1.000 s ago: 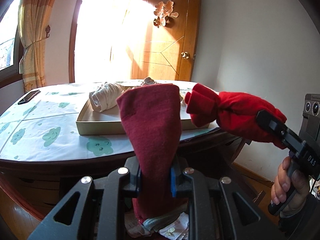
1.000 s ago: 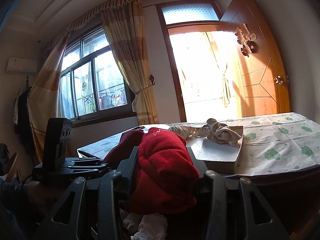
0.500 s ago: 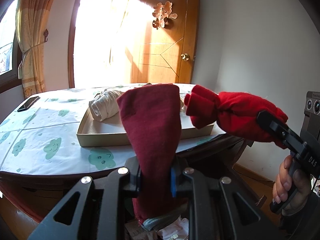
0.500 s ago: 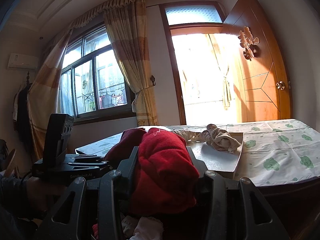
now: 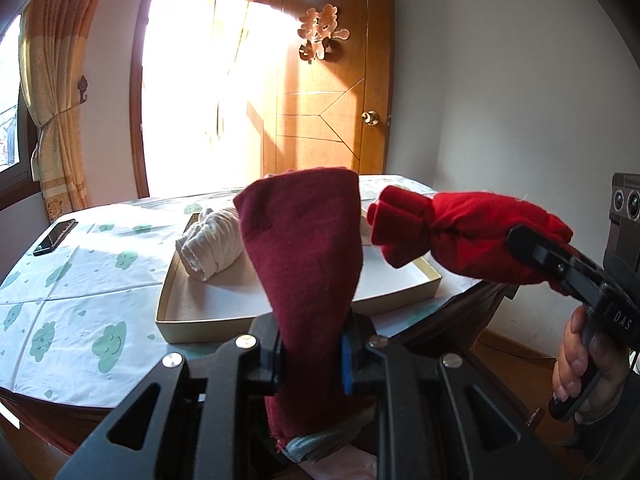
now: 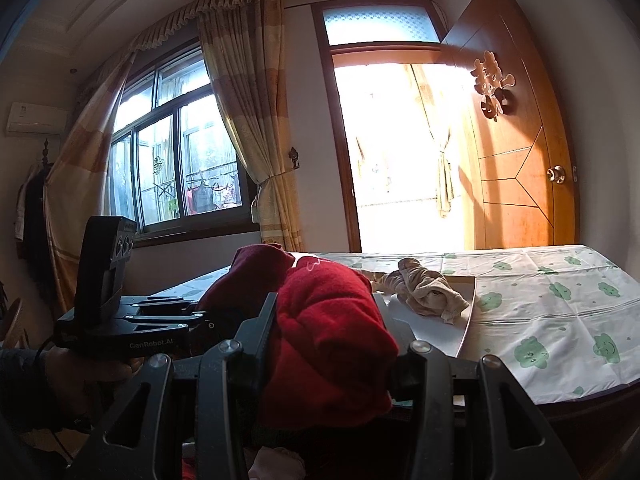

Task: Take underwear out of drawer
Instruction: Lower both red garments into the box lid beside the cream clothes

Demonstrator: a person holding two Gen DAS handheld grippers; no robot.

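My left gripper is shut on a dark maroon underwear roll that stands upright between the fingers. It also shows in the right wrist view. My right gripper is shut on a bright red underwear bundle, also visible at the right of the left wrist view. Both are held above the table's front edge, near a shallow cardboard tray. The tray holds a white rolled garment and a beige one. The drawer is hidden below; only loose pale clothes show under the grippers.
The table has a white cloth with green cloud prints. A dark phone lies at its far left. An open wooden door, a bright doorway and curtained windows stand behind. A white wall is at the right.
Both grippers have risen with their garments, so the tabletop and tray sit lower and show more fully in view. Both stay shut on their bundles.
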